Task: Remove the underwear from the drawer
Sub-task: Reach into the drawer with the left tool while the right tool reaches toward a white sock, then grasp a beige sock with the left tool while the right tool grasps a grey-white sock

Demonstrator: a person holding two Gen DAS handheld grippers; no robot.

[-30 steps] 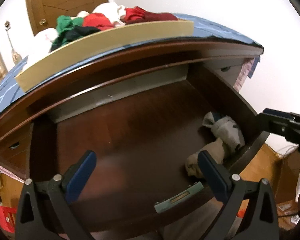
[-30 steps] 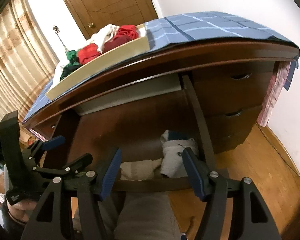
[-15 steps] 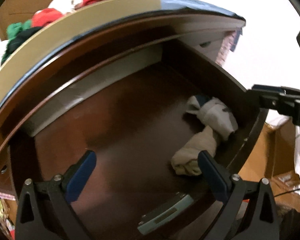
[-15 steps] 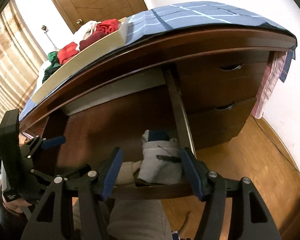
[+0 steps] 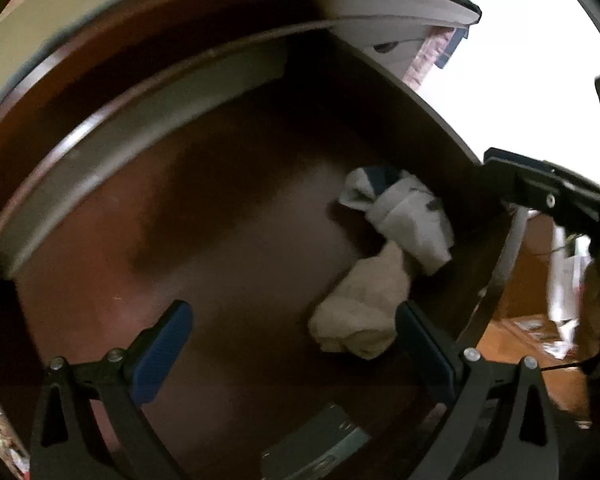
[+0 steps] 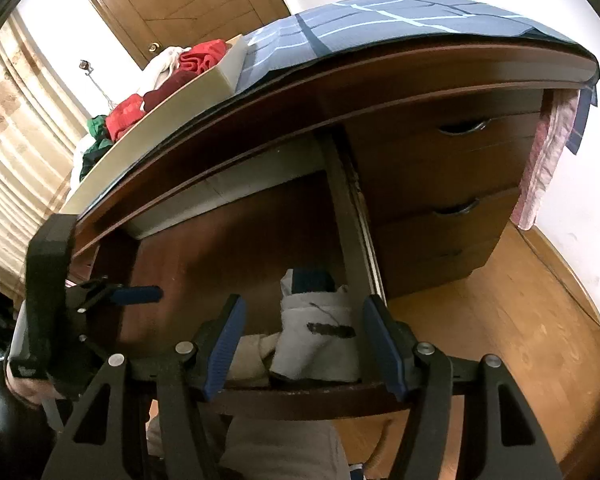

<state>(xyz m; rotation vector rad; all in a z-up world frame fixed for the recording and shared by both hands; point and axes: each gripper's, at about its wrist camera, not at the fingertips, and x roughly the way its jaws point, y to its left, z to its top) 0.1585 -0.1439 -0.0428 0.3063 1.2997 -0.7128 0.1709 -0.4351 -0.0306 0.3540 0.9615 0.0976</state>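
Note:
The dark wood drawer (image 5: pixel 228 240) stands pulled open. Two rolled pieces of underwear lie in its right front corner: a grey-white one with a navy band (image 5: pixel 408 216) (image 6: pixel 320 340) and a beige one (image 5: pixel 360 312) (image 6: pixel 252 354) in front of it. My left gripper (image 5: pixel 292 344) is open above the drawer floor, its right finger beside the beige roll. My right gripper (image 6: pixel 304 344) is open at the drawer's front edge, its fingers either side of the grey-white roll; it also shows in the left wrist view (image 5: pixel 540 192).
A beige tray (image 6: pixel 172 120) of red, green and white clothes sits on the blue checked cloth (image 6: pixel 400 16) on the desk top. Closed drawers (image 6: pixel 452 168) are to the right. A metal lock plate (image 5: pixel 320 444) is on the drawer front. Wooden floor (image 6: pixel 500 320) lies right.
My left gripper has moved down and forward into the drawer, toward the beige roll. My right gripper has come closer to the grey-white roll at the drawer's front edge.

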